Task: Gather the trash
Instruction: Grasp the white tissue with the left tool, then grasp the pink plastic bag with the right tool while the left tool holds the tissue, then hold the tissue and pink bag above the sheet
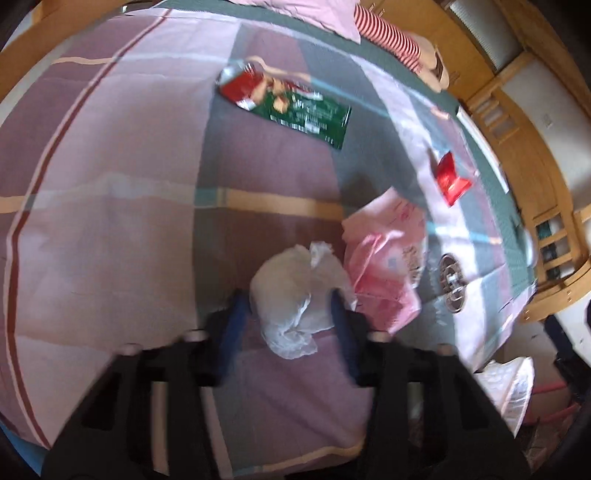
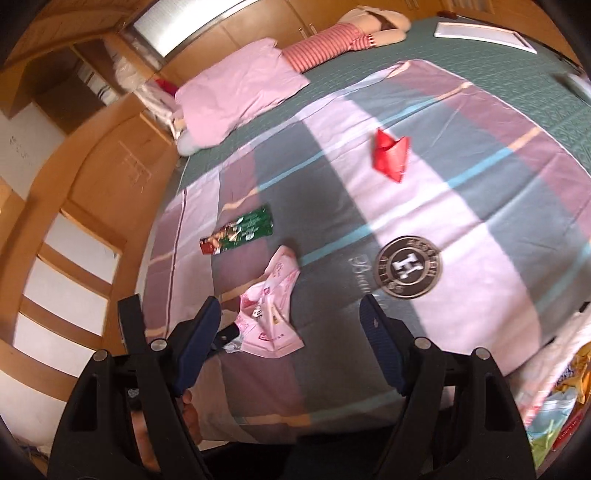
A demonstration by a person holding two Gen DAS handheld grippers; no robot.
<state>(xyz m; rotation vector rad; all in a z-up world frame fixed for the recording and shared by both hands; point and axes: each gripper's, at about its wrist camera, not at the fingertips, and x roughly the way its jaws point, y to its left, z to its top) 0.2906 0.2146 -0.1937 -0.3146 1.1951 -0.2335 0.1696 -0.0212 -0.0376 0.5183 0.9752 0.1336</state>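
On the patchwork bedspread (image 1: pixel 110 229) lies a crumpled white wad (image 1: pixel 295 291). My left gripper (image 1: pixel 288 306) points down at it, and its blue pads (image 1: pixel 236 314) press the wad from both sides. Right beside the wad lies a pink wrapper (image 1: pixel 384 266). My right gripper (image 2: pixel 288 314) hovers open over that pink wrapper (image 2: pixel 269 321), not touching it. A green and red snack wrapper (image 1: pixel 284 103) (image 2: pixel 240 234) lies farther up the bed. A folded red wrapper (image 1: pixel 450 179) (image 2: pixel 391 155) lies off to the right.
A round emblem (image 2: pixel 406 266) is printed on the bedspread. A pink pillow (image 2: pixel 240 96) and a striped doll (image 2: pixel 332 44) lie at the head of the bed, a white board (image 2: pixel 484 35) at its far corner. Wooden cabinets (image 2: pixel 92 177) run alongside. Gathered wrappers (image 2: pixel 565 398) sit at the bed's near right edge.
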